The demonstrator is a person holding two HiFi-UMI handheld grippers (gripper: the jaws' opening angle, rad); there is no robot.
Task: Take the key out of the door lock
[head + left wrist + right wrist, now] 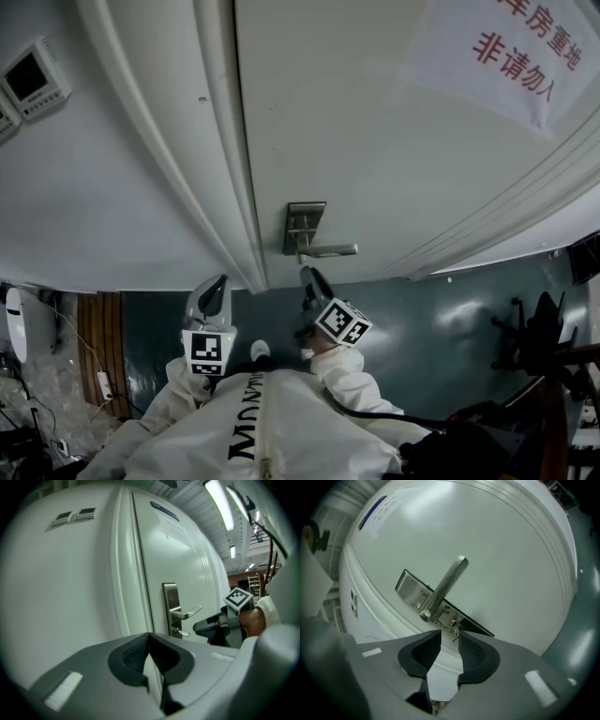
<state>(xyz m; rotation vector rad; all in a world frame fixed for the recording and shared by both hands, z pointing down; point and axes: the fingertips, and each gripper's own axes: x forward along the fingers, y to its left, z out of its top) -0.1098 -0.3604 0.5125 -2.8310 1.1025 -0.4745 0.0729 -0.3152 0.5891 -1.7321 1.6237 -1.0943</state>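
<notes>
So the key (453, 629) is in the lock plate (410, 590), just under the handle (447, 583). We only see its head sticking out, since the blade is buried in the lock. The right tongs (446, 637) are open a moderate way, with the key head right at the gap between the tips. We can't tell whether either pad touches it, but it isn't clamped. The left tongs (150, 637) are closed tip to tip with nothing in them, held off to the side in front of the door frame (125, 573). From the head view the key is basically impossible to pick out, and the right tongs' tip sits just below the handle there. The paper sign (511, 52) on the door (375, 122) is cut off at the edge, so we only get part of the red print.
</notes>
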